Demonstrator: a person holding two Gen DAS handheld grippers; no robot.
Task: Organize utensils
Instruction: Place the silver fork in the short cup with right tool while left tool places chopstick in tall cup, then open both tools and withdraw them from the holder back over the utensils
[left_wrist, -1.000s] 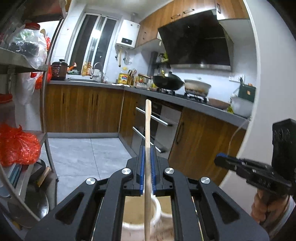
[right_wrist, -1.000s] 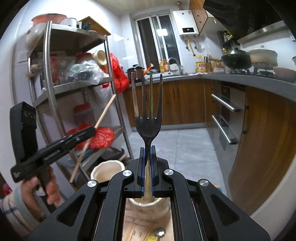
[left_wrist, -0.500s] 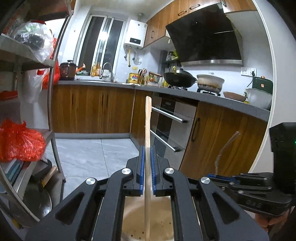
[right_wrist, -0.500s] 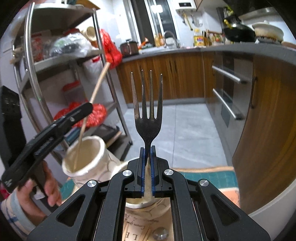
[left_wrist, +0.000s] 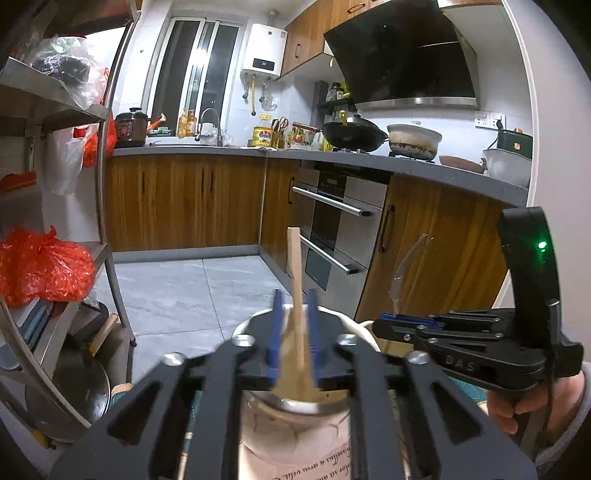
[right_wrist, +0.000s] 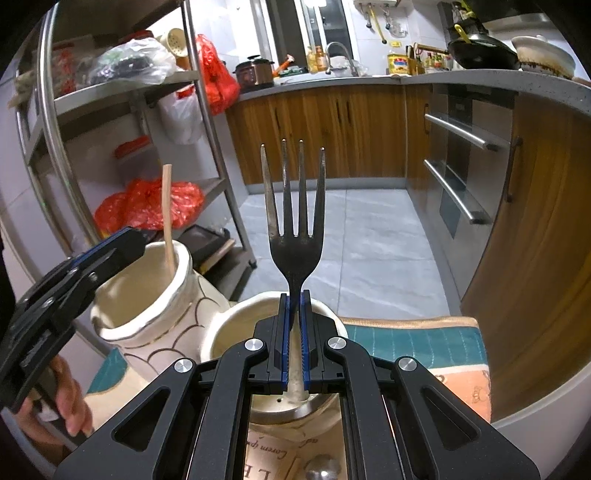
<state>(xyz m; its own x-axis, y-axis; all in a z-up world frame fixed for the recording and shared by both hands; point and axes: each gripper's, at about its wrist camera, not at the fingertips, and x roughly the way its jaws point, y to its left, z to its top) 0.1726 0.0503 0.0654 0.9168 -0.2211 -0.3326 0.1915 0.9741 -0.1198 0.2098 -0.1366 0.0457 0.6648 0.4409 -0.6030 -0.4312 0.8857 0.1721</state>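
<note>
Item one, chopstick (left_wrist: 297, 295): a wooden stick standing almost upright in the left jar (right_wrist: 147, 295), its lower end inside the mouth, its top above the rim. My left tool (left_wrist: 293, 332) straddles it; the jaws are opening, with the stick between the pads but no longer pinched as far as I can see.

Item two, fork (right_wrist: 293, 221): tines up, neck clamped between the narrow blue pads of my right tool (right_wrist: 293, 332). Its handle reaches down into the right jar (right_wrist: 229, 332), which stands touching the left jar, on the side towards the oven (right_wrist: 461, 166).

Item three, setting: both jars sit on a desk with a teal and orange cloth (right_wrist: 413, 341) beside the right jar. A steel rack (right_wrist: 207, 129) with red bags stands beyond the left jar. The person's hand (right_wrist: 62, 402) grips the left tool's handle.

Risks, as I judge them. The chopstick is light and tall; if I draw the left tool back crookedly, a pad could catch it and flick it out of the left jar. The fork is top-heavy with tines up; if I let go before the handle is bottomed, it may drop hard, clatter, or lean and tip the right jar against its neighbour. The two tools are close, so a hasty retreat could knock one against the other.
</note>
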